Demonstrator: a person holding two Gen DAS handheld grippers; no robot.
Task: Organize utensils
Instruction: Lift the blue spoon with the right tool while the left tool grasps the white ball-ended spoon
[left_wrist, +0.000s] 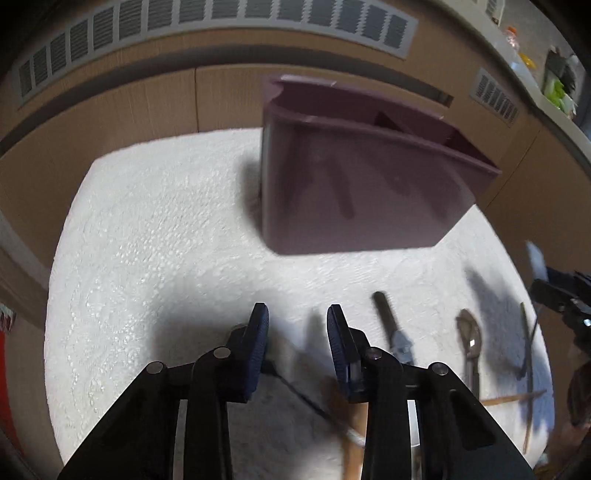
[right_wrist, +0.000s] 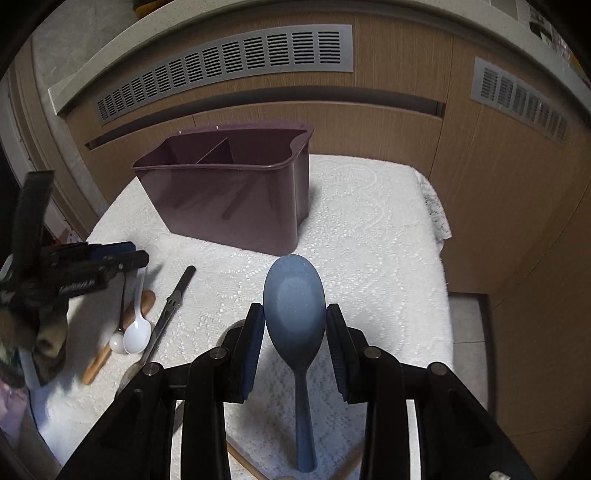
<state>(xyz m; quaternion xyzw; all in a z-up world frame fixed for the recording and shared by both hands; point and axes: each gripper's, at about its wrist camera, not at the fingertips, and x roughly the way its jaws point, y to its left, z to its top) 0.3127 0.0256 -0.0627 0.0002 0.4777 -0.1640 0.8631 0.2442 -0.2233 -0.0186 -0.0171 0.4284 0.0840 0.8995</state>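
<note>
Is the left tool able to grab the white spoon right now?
Probably yes. The left tool hangs just above the white spoon, empty, and nothing covers the spoon. A smaller spoon lies tight against it, which may get pinched too.

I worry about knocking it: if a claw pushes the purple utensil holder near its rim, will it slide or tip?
The purple utensil holder probably tips rather than slides: it stands tall on a lace cloth that likely grips its base. It looks like thin plastic, with only faint shapes inside, so it is likely light.
</note>
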